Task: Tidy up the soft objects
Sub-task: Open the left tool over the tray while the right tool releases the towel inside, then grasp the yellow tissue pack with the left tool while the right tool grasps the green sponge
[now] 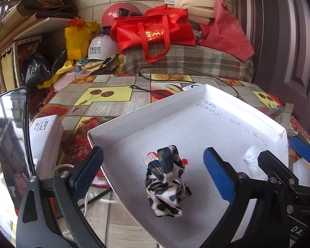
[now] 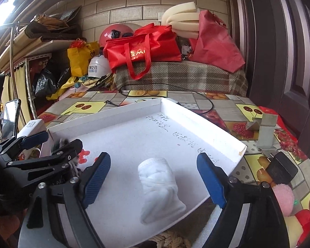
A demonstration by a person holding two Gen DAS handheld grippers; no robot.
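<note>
Left gripper (image 1: 153, 172) and right gripper (image 2: 153, 178) both gape empty; patterned cloth (image 1: 165, 183) and white sock (image 2: 159, 188) lie released, lower centre, in the tray (image 2: 105, 114). Withdraw straight back, avoid snagging.

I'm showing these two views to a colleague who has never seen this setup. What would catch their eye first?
Probably the big white tray on the fruit-print tablecloth, with two bundles lying in it: a crumpled leopard-print cloth between the open left gripper, and a rolled white sock between the open right gripper. Behind, a bright red tote bag sits atop a plaid-covered pile by the brick wall.
</note>
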